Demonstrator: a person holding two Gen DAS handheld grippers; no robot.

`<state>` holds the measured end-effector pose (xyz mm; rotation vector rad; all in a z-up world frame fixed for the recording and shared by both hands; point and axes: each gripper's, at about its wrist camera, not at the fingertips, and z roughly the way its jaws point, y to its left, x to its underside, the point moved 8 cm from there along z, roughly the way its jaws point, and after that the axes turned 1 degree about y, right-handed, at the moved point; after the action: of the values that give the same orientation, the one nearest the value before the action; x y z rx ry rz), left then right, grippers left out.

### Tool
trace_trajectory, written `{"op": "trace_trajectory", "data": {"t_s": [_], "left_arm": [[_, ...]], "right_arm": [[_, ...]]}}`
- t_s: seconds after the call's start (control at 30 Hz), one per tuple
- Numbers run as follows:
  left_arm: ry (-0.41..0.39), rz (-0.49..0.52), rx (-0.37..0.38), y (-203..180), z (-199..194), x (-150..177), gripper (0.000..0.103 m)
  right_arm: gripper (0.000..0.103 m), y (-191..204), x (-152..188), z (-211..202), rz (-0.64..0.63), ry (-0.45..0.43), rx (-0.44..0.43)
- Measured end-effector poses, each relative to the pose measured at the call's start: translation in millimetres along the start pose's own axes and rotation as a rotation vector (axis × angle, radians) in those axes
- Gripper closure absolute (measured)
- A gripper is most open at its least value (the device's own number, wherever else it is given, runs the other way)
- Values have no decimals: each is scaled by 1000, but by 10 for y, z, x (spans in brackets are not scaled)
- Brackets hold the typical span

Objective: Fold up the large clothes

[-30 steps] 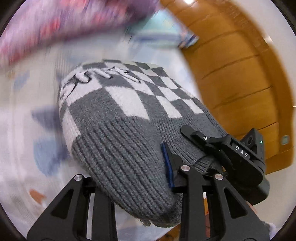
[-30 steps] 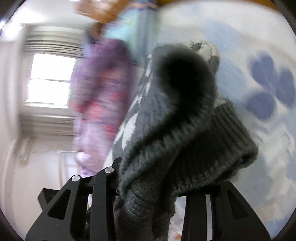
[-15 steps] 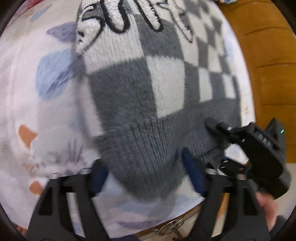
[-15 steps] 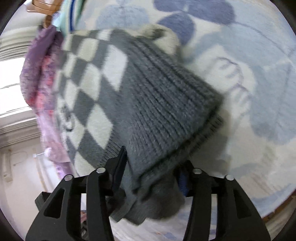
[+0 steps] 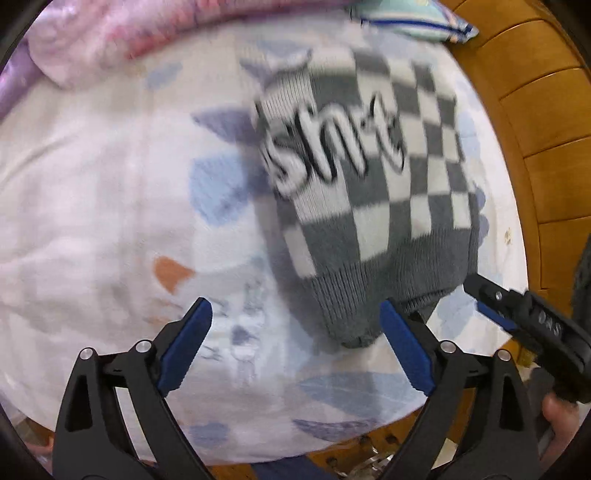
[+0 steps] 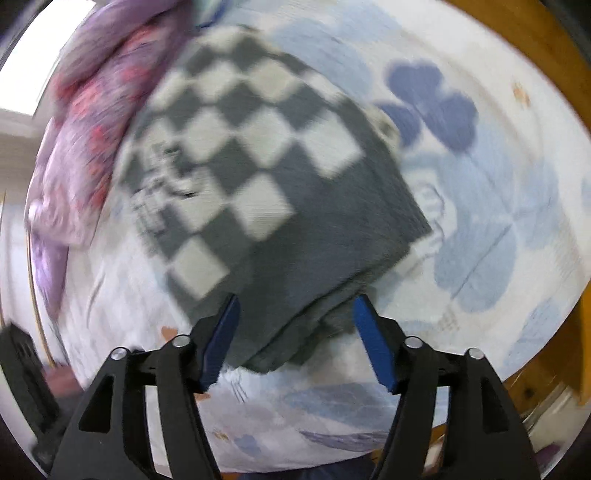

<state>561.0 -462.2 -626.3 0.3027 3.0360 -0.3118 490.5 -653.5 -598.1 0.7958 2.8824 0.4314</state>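
While the checkered sweater [image 5: 373, 206] is lying folded on the bed [image 5: 92, 206] at twelve o'clock, the left gripper [image 5: 295, 347] and right gripper [image 6: 295, 339] are opening, pinching nothing, and are best lifting straight clear without snagging the ribbed hem.

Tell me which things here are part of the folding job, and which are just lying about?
Part of the job:
- checkered sweater
- left hand-held gripper, jaws opening, nothing between them
- right hand-held gripper, jaws opening above the sweater's hem

Just lying about:
- purple blanket
- striped pillow
- flowered bedsheet
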Motion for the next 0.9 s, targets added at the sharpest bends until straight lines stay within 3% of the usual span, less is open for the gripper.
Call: {"op": "trace_trajectory", "data": {"t_s": [0.17,0.4,0.53,0.7,0.9], "left_arm": [[-108,31,-68,79,-514,-47,9],[-248,-26,-62,322,-1305,28,9],[-275,-10,-38,452,-1715,201,9],[-331,-46,-11,749,-2229,478,9],[-418,-21,-10,1067,-2895,838,9]], "right_arm": [[31,619,26,-439,-205,-96,33],[18,1222,253,-855,-366,-222,123],[10,1412,420,-1153,-405,-297,164],[9,1715,768,-1508,-446,-370,217],[9,2086,1289,-1921,-421,-430,165]]}}
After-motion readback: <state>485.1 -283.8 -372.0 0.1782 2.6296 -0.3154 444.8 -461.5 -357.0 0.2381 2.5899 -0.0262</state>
